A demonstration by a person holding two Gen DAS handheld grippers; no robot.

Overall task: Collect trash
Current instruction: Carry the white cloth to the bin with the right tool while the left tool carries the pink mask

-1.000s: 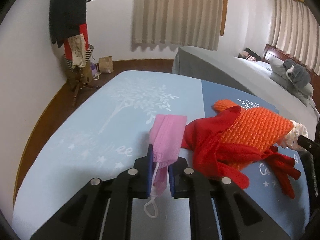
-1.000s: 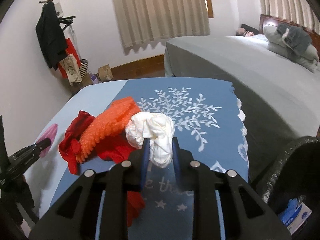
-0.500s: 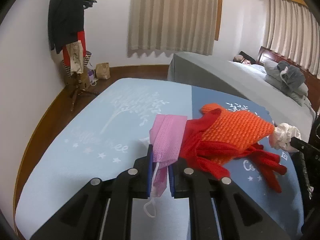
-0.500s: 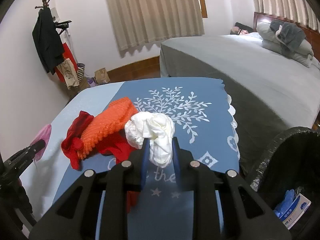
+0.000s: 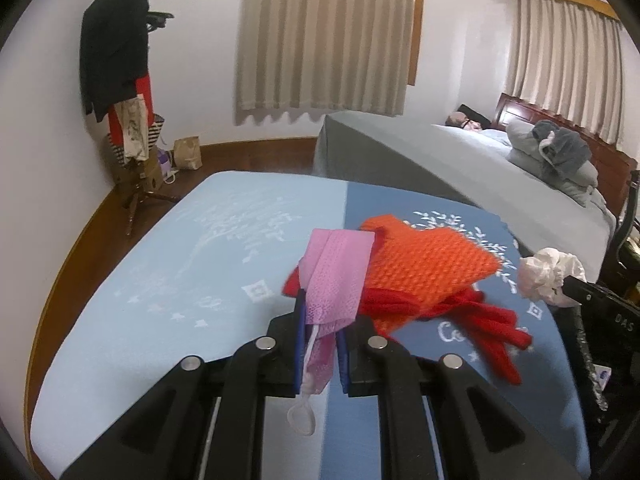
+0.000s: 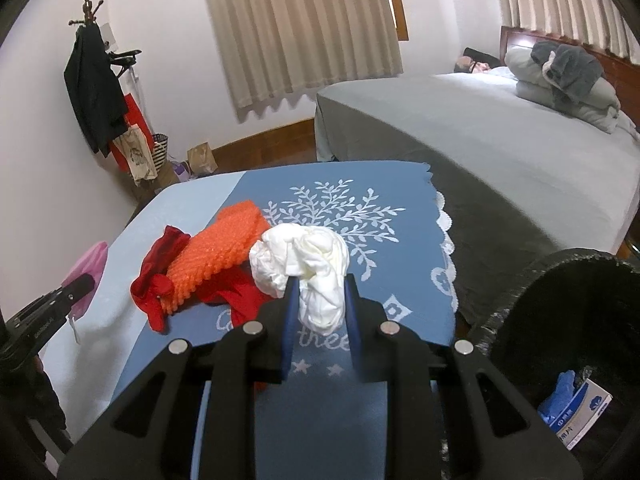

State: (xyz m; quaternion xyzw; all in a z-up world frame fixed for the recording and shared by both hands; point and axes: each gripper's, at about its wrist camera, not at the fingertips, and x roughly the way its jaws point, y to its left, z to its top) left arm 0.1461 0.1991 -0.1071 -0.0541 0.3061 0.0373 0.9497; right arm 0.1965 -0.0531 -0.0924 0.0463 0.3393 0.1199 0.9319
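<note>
My left gripper [image 5: 320, 312] is shut on a pink face mask [image 5: 334, 272], held above the blue tablecloth [image 5: 224, 248]; its white ear loop dangles below the fingers. My right gripper [image 6: 318, 300] is shut on a crumpled white tissue wad [image 6: 304, 260], lifted over the dark blue half of the cloth [image 6: 360, 208]. The same wad [image 5: 548, 274] shows at the right edge of the left wrist view. A bin lined with a black bag [image 6: 568, 320] stands right of the table, with a blue glove and a small box inside.
An orange knit piece with red cloth [image 5: 424, 272] lies on the table between both grippers. A grey bed [image 6: 500, 148] with a person lying at its head stands behind. A coat rack [image 5: 120, 80] and bags stand by the left wall.
Both grippers have risen and drawn back toward the near right with their loads. The bin has come into the right wrist view.
</note>
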